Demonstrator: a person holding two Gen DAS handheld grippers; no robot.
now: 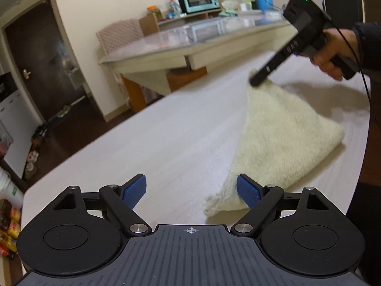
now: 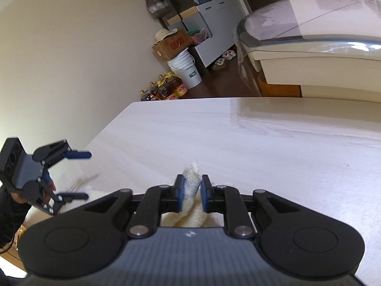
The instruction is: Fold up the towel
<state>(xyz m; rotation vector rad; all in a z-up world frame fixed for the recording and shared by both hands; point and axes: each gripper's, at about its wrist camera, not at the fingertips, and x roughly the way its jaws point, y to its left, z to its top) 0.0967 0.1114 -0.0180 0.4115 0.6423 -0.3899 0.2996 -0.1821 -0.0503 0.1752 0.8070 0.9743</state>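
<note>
Right gripper (image 1: 256,78) blurred in left wrist view; fingertips sit at the towel (image 1: 281,140) peak, contact itself unreadable. Hand (image 1: 333,52) holding it cut by the right edge. Towel's near corner partly behind a blue pad (image 1: 247,193). In right wrist view most of the towel (image 2: 191,178) is hidden under the gripper body, only a tuft shows. Left gripper (image 2: 82,174) motion-blurred, its holder's hand mostly hidden behind it. Surface (image 2: 262,147) runs off the right edge. Items on the far shelf (image 1: 202,12) too small to tell.

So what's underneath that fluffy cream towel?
The cream towel lies on a pale table, one corner lifted by the right gripper. The open left gripper hovers by another corner. Whatever sits beneath the folded part is hidden.
</note>
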